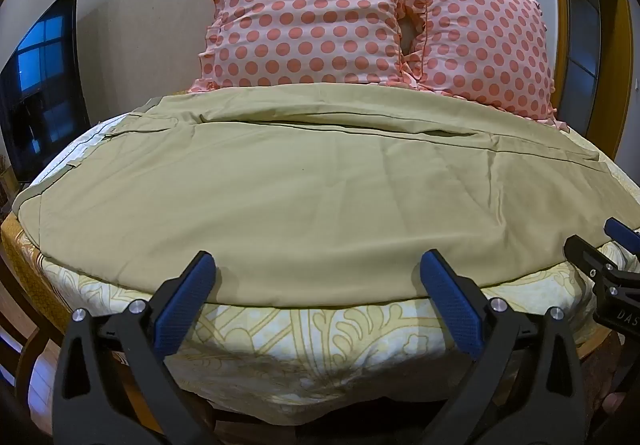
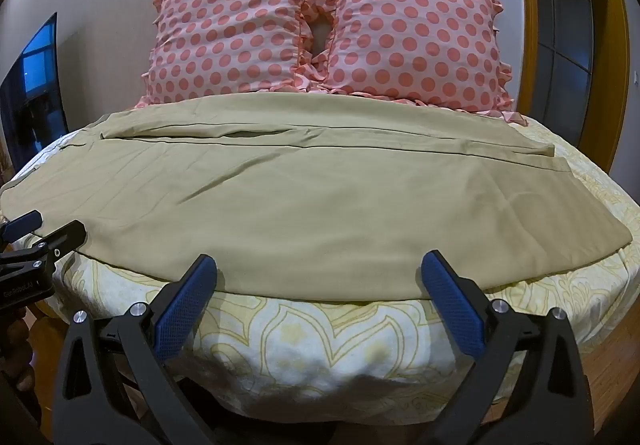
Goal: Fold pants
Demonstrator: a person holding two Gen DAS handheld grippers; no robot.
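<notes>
Left wrist view: khaki pants (image 1: 300, 197) flat, legs sideways across bed (image 1: 280, 341).

A bed (image 1: 280, 341) in a yellow-patterned sheet carries khaki pants (image 1: 280, 197) spread flat — two polka-dot pillows (image 2: 320, 25) behind them.

Before me a bed in a cream yellow-patterned sheet (image 1: 320, 341), two pink polka-dot ruffled pillows (image 2: 248, 25) against my beige wall (image 1: 132, 5), dark flat television (image 1: 40, 85) left, yellow-framed door (image 2: 560, 25) right.
</notes>
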